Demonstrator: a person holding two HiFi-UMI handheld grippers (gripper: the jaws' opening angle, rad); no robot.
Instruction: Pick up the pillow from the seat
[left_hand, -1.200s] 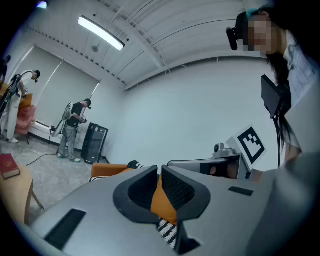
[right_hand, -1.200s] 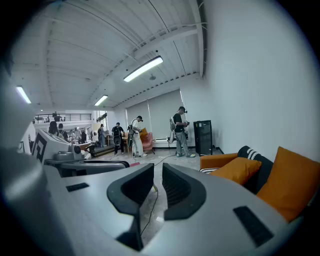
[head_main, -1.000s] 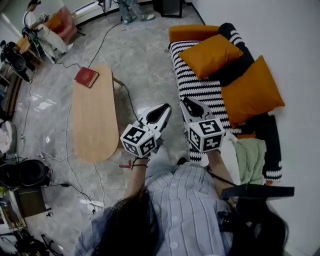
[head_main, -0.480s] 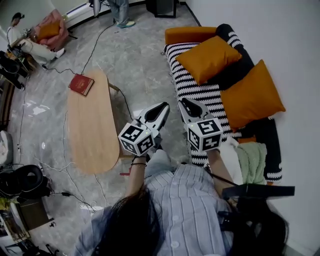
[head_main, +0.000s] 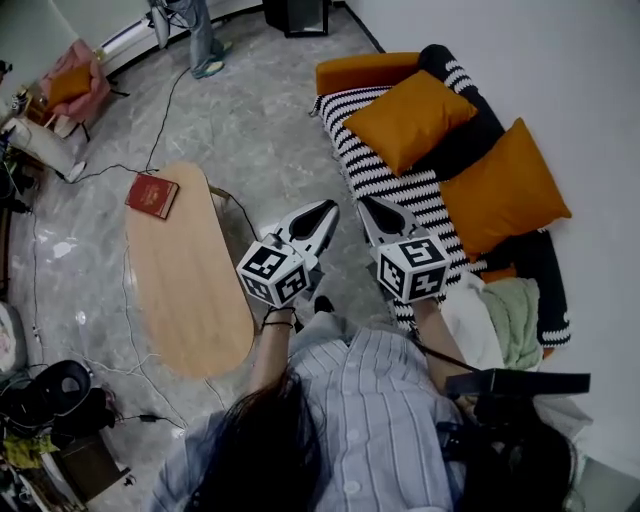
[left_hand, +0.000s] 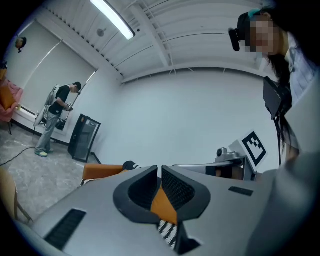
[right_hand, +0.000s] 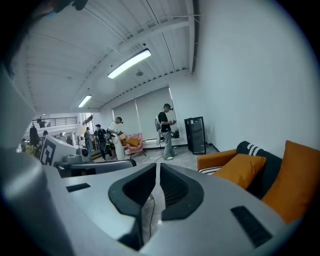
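Overhead, an orange square fabric pillow (head_main: 410, 118) lies on the striped knitted sofa seat (head_main: 372, 178), well ahead; the grey left gripper (left_hand: 160, 171) shows clenched and empty, while the right gripper (right_hand: 157, 169) has just been closing on nothing, so unopened jaws might merely shove it.

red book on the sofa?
No, the red book lies at the far end of the wooden table, apart from the sofa.
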